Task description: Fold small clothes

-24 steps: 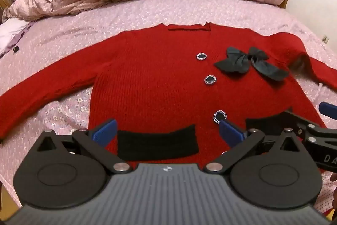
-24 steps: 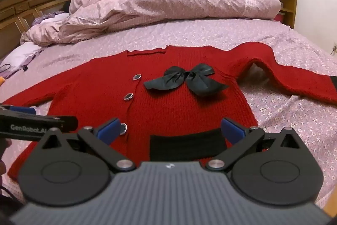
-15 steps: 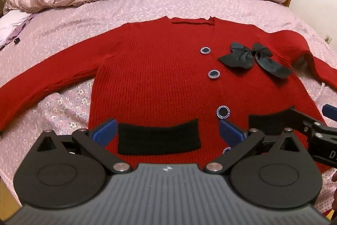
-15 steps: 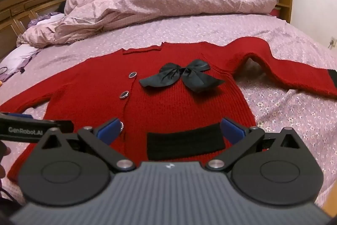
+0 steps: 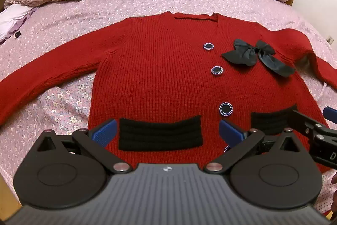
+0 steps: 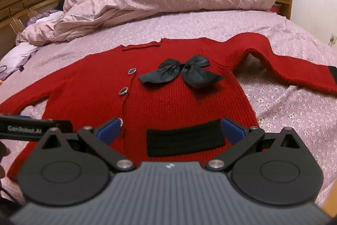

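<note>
Both tongs wide open, empty — left gripper (image 5: 167, 130) and right gripper (image 6: 170, 129) hover over the red cardigan (image 5: 160, 77) hem; sleeves run sideways, one nearer each hand.

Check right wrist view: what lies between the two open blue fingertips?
In the right wrist view, the red cardigan's black pocket band lies between the right gripper's fingertips, untouched.
</note>
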